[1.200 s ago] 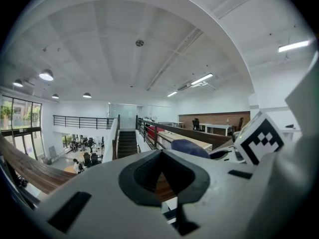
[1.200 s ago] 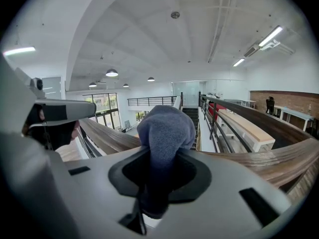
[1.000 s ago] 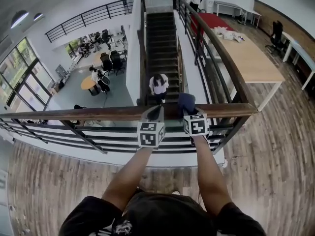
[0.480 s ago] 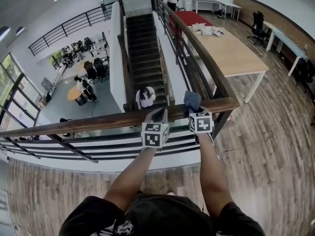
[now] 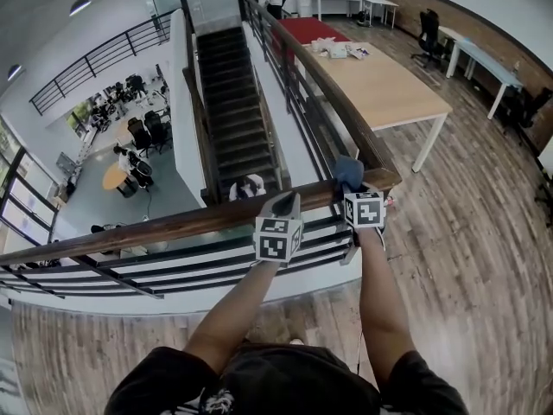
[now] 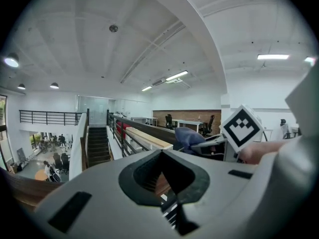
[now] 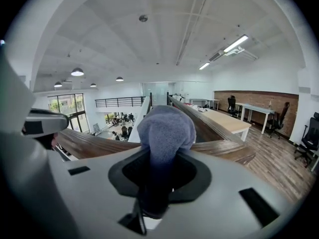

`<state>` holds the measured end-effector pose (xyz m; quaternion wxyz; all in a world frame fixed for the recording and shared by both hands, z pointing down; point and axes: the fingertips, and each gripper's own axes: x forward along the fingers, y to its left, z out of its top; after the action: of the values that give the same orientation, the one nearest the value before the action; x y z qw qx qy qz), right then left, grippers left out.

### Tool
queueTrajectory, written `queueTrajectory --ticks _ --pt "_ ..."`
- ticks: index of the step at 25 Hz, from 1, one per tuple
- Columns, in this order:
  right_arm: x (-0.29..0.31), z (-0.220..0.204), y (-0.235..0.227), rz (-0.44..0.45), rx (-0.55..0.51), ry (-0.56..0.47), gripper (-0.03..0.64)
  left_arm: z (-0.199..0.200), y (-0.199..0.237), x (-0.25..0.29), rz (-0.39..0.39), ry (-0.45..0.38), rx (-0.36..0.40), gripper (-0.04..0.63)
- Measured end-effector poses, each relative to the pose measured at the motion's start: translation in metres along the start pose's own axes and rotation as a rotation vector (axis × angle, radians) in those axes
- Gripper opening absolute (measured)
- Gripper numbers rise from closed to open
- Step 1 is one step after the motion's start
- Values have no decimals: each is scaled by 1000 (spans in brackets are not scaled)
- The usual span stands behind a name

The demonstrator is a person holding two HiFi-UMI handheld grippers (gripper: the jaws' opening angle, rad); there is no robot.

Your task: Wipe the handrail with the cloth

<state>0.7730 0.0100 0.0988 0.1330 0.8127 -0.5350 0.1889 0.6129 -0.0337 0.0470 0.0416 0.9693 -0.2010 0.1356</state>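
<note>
1. Wood-plank flooring (image 5: pixel 484 232) covers an upper level that looks down over a dark staircase (image 5: pixel 229 119) to an office area below. A person (image 5: pixel 249 187) stands at the foot of the stairs.
2. A brown wooden handrail (image 5: pixel 190 223) on black metal bars crosses in front of the person holding the grippers. At its right end it meets a second rail that runs off alongside the stairs.
3. The right gripper (image 5: pixel 350 184) has its jaws clamped on a bunched blue-grey cloth (image 5: pixel 347 171). The cloth bulges out ahead of the jaws and sits over the top of the rail, just beside that corner.
4. The left gripper (image 5: pixel 285 204) has its jaws drawn together with nothing between them. Its tip is over the same rail, near the right gripper on its left.
5. Beyond the rail stands a long light-wood table with white legs (image 5: pixel 389 89), with some white papers (image 5: pixel 341 50) lying at its far end.
</note>
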Motion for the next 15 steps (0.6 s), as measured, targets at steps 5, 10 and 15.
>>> queueTrajectory --ticks 5,10,15 --pt "-2 -2 -50 -74 4 7 87 -5 -7 9 -26 6 -1 2" --pt "-3 -6 -87 -121 22 26 87 -12 -11 15 -43 21 -7 2" --pt "-4 0 -98 -135 19 25 87 -10 -8 11 -42 21 -5 2"
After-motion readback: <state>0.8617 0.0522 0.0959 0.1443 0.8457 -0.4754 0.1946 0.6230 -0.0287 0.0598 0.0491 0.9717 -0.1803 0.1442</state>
